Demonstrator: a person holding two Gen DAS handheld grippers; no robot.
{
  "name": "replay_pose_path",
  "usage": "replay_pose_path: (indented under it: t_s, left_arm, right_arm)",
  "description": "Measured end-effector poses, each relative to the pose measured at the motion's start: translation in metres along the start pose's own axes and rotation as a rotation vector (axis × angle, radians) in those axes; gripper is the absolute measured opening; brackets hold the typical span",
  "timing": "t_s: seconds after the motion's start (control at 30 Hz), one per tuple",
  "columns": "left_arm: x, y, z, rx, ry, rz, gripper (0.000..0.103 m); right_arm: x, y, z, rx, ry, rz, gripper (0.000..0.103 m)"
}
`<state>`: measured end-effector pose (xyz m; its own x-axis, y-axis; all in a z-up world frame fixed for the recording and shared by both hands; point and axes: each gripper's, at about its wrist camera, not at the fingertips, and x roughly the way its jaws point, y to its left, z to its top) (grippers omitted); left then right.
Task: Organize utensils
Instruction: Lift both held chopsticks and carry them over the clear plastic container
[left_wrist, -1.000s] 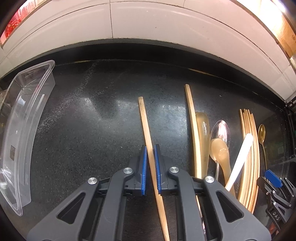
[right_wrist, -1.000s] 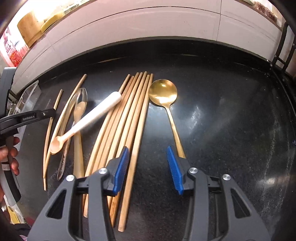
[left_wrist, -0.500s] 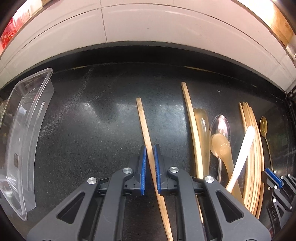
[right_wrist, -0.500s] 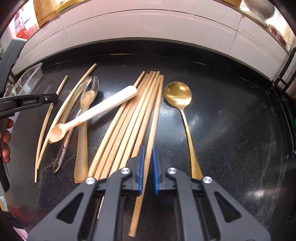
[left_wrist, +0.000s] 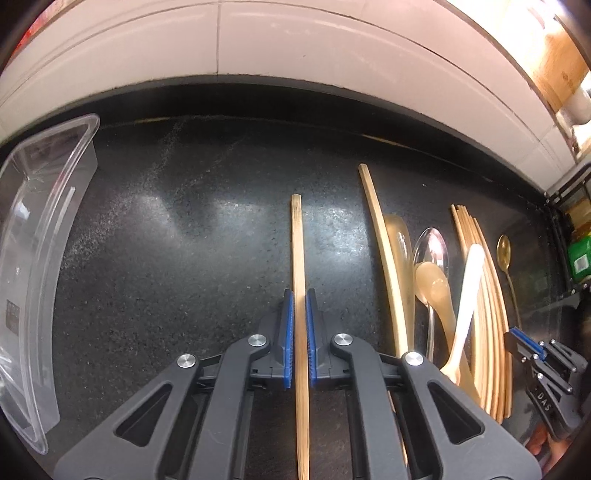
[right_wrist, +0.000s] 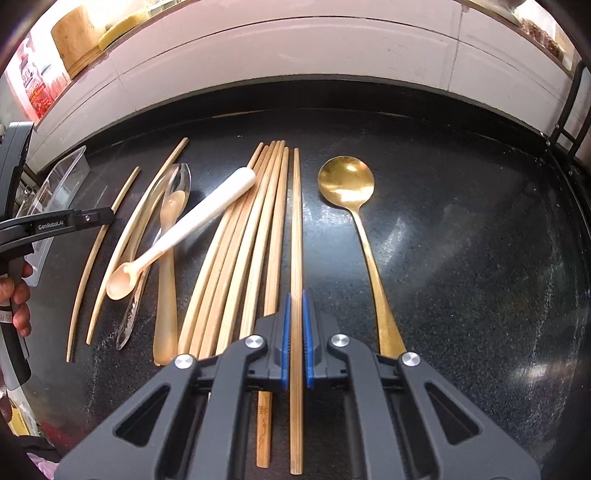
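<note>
My left gripper (left_wrist: 299, 295) is shut on a single wooden chopstick (left_wrist: 297, 251) that points straight ahead over the black counter. My right gripper (right_wrist: 296, 297) is shut on another wooden chopstick (right_wrist: 296, 221), drawn a little apart from the bundle of several chopsticks (right_wrist: 251, 236) to its left. A gold spoon (right_wrist: 347, 181) lies right of it. A white-handled spoon (right_wrist: 192, 221) lies across the bundle, beside a clear spoon (right_wrist: 177, 181), an amber spoon (right_wrist: 166, 295) and a loose chopstick (right_wrist: 136, 229).
A clear plastic container (left_wrist: 33, 258) stands at the left of the counter, also visible in the right wrist view (right_wrist: 55, 188). A white tiled wall (left_wrist: 258, 55) runs along the back. A black metal rack (right_wrist: 569, 110) stands at the far right.
My right gripper went from open around the bundle's edge to shut on the rightmost chopstick, which now lies straight and apart. The left chopstick swung from tilted to straight ahead.
</note>
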<state>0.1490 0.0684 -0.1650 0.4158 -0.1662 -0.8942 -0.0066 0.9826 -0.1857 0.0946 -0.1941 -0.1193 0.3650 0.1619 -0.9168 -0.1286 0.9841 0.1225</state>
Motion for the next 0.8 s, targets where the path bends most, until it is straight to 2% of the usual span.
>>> replay_pose_path:
  t_s: [0.2,0.43,0.6,0.8]
  left_arm:
    - [-0.019,0.005,0.003,0.010,-0.035,-0.010,0.006]
    - [-0.070,0.004,0.009,-0.003,-0.111,0.006,0.006]
    - [-0.109,0.025,0.005,-0.048,-0.170,0.062,0.006]
    - [-0.164,0.067,-0.010,-0.151,-0.239,0.167,0.006]
  right_arm:
    - [-0.020,-0.001,0.007,0.000,-0.053,0.022,0.007]
    - [-0.046,0.016,0.031,-0.048,-0.123,0.096,0.007]
    - [-0.059,0.052,0.057,-0.133,-0.165,0.177,0.007]
    - [-0.074,0.121,0.078,-0.268,-0.200,0.300,0.007]
